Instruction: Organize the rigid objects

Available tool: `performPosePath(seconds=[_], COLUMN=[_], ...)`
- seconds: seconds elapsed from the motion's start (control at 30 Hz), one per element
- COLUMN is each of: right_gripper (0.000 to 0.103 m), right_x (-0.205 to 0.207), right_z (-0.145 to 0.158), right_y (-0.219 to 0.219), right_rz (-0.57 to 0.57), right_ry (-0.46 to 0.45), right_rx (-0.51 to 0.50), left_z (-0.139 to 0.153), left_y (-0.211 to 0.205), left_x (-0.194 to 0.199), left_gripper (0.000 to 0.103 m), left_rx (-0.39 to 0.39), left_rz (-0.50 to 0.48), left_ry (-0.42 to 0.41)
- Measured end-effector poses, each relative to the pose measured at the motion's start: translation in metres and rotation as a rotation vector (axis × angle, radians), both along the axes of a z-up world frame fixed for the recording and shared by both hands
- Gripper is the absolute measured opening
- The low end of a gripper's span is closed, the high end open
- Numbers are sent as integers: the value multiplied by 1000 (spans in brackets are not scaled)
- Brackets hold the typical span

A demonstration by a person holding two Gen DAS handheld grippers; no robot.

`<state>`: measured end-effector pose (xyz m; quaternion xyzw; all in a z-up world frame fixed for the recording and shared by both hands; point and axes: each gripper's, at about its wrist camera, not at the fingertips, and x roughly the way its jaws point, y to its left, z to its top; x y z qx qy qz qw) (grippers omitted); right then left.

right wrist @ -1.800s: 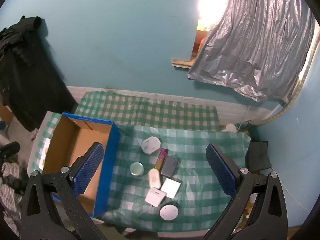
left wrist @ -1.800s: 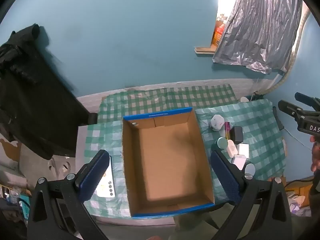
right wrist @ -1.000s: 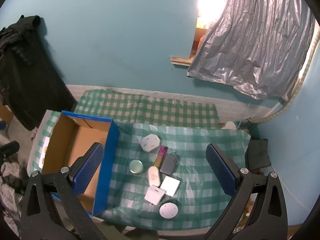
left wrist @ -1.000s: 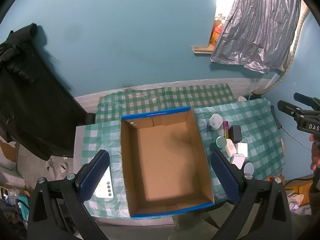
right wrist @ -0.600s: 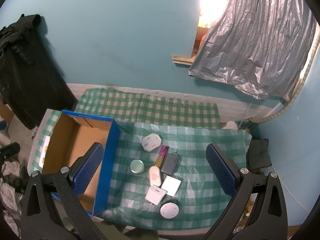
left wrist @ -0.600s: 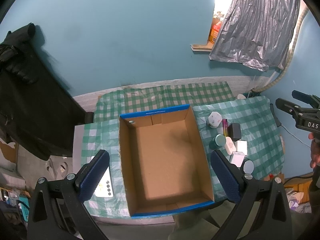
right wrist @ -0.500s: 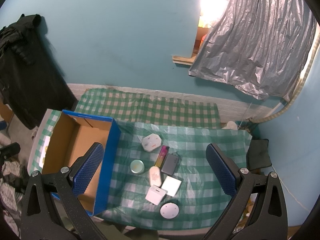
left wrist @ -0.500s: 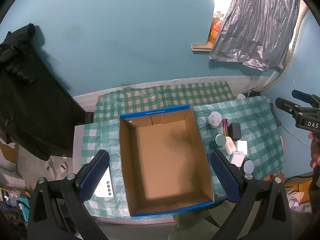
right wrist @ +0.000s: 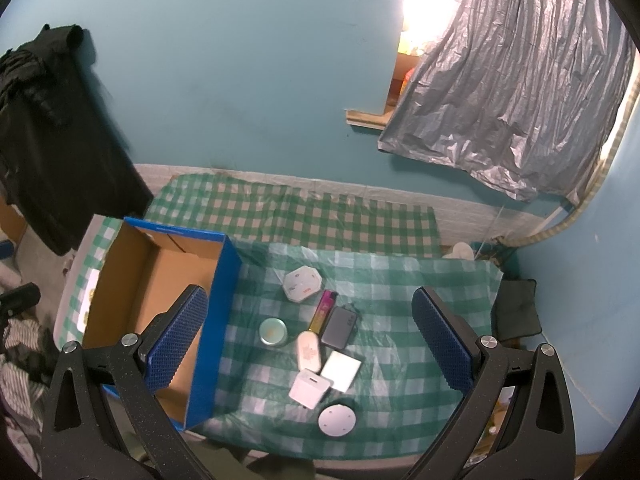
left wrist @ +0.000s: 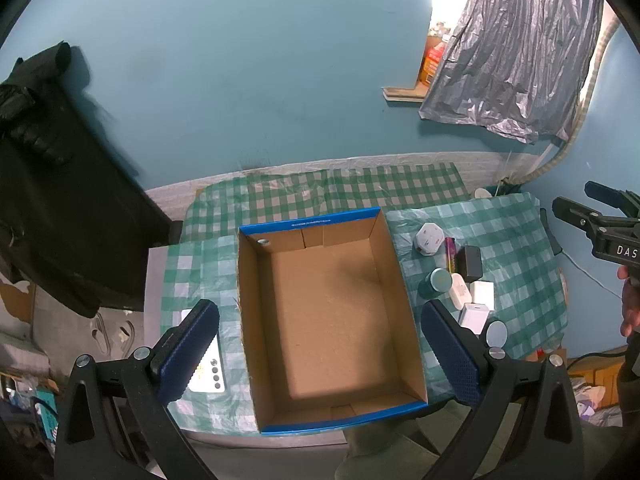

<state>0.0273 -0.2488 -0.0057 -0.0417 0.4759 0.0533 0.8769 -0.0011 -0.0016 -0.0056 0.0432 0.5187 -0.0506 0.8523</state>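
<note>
Right gripper (left wrist: 600, 216) body is showing white letters "DAS", cut off at frame edge; box rim print is staying illegible.

We've 2 wrist cams high up, angled down: left over the box (left wrist: 332, 312), right over small items; both share box (right wrist: 160, 308) & surface (right wrist: 400, 280).
</note>
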Motion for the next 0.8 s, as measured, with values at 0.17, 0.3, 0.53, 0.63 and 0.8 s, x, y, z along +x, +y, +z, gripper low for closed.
performPosePath(seconds=[0.17, 0.3, 0.53, 0.63, 0.8], right_gripper=[101, 101, 101, 101, 101], right_x=[1, 1, 0, -1, -1], right_z=[0, -4, -3, -5, -4], right_y=[-1, 0, 1, 1, 1], right_rz=[0, 1, 1, 2, 1], right_ry=[1, 3, 6, 6, 7], right_rx=[0, -1, -2, -3, -2], left_z=[-1, -2, -2, -2, -2], left_y=[0, -2, -2, -2, -3], left_x=[-1, -4, -4, -4, -5], left_gripper=[102, 102, 102, 102, 102], left_rx=[2, 3, 1, 0, -2], left_rz=[-1, 0, 0, 1, 1], left_ry=[1, 2, 3, 4, 3])
